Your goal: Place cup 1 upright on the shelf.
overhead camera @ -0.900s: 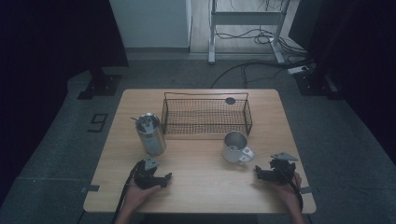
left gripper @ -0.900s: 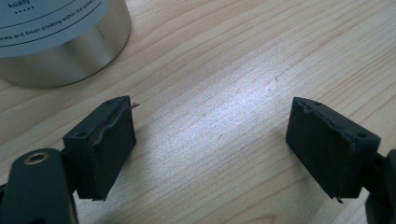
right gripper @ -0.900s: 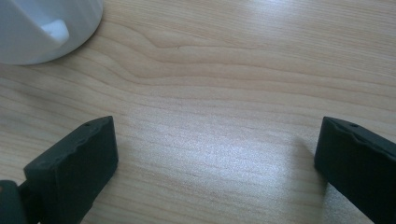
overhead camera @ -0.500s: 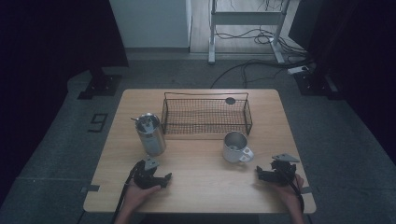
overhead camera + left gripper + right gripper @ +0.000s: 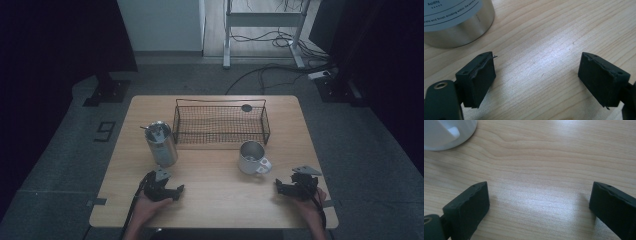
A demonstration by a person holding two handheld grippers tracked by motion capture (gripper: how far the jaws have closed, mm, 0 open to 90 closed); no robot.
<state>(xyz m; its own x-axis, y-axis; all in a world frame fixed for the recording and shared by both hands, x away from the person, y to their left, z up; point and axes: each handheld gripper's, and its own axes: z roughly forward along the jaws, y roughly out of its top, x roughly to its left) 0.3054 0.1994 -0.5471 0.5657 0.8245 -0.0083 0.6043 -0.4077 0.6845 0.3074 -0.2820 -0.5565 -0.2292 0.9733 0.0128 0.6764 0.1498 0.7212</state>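
Note:
A tall steel canister with its lid ajar stands left of centre on the wooden table; its base fills the upper left of the left gripper view. A white mug stands right of centre, and its bottom appears at the top left of the right gripper view. My left gripper rests near the front edge, below the canister, open over bare wood. My right gripper lies at the front right, below and right of the mug, open with nothing between its jaws.
A black wire basket stands at the back middle of the table, with a small dark disc at its far right corner. Cables and a metal stand's legs lie on the floor beyond the table.

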